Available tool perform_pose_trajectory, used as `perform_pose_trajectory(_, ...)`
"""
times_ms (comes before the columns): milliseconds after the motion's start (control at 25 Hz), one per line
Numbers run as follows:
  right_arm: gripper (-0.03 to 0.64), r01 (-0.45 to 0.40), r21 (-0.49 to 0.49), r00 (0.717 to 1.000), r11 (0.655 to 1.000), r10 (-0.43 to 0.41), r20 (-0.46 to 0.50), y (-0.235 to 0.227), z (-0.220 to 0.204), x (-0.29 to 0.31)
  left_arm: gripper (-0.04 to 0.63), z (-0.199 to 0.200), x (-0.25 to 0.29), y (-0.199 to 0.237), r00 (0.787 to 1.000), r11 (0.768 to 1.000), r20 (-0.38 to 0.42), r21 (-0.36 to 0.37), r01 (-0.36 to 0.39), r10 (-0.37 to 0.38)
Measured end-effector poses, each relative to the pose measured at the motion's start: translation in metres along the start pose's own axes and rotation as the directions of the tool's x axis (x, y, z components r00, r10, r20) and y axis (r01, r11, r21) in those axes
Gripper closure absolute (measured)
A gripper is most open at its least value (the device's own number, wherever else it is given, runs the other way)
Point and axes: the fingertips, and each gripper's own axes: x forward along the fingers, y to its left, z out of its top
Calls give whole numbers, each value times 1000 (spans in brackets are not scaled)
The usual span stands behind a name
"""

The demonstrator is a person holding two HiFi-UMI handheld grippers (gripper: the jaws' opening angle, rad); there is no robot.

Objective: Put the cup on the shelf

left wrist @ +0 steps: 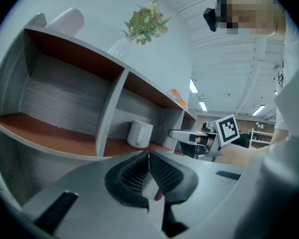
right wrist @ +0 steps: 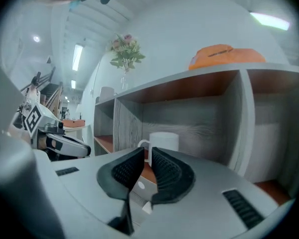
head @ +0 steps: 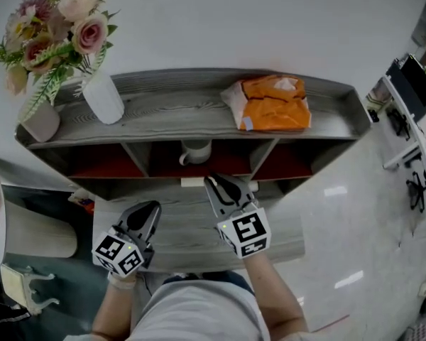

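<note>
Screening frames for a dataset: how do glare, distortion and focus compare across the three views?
Head view: even light, white glare streaks on the floor, shelf edges bowed. Left gripper view: strong fisheye, dark corners, bright ceiling lights. Right gripper view: same fisheye; cup fairly sharp behind the jaws.

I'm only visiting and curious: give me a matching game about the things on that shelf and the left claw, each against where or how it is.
Things:
1. mug
2. orange bag
3. flowers
4. left claw

Places or states:
A. top of the shelf, right end
B. shut, holding nothing
C. middle compartment
D. top of the shelf, left end

Pairs: 1-C, 2-A, 3-D, 4-B
</note>
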Motion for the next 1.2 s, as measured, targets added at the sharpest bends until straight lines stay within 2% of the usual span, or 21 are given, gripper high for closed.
perform_pose_trajectory(320, 572, 34, 62, 998, 997, -37, 46, -1, -8, -42, 578, 3, 29, -30, 996, 996, -16, 29, 84, -84)
perform_pose_trajectory(560, 574, 23, 113, 997, 993, -30, 64, 3, -21, -64, 578, 2, 42, -49, 992, 991, -27, 37, 125, -124)
perform_pose_trajectory(800, 575, 40, 160, 995, 986, -54, 81, 3, -25, -79, 578, -5, 48, -62, 989, 989, -42, 29, 145, -144)
perform_pose_trajectory(1200, 575, 44, 172, 994, 984, -60, 93, 1, -27, -85, 578, -9, 52, -70, 988, 989, -51, 19, 148, -147)
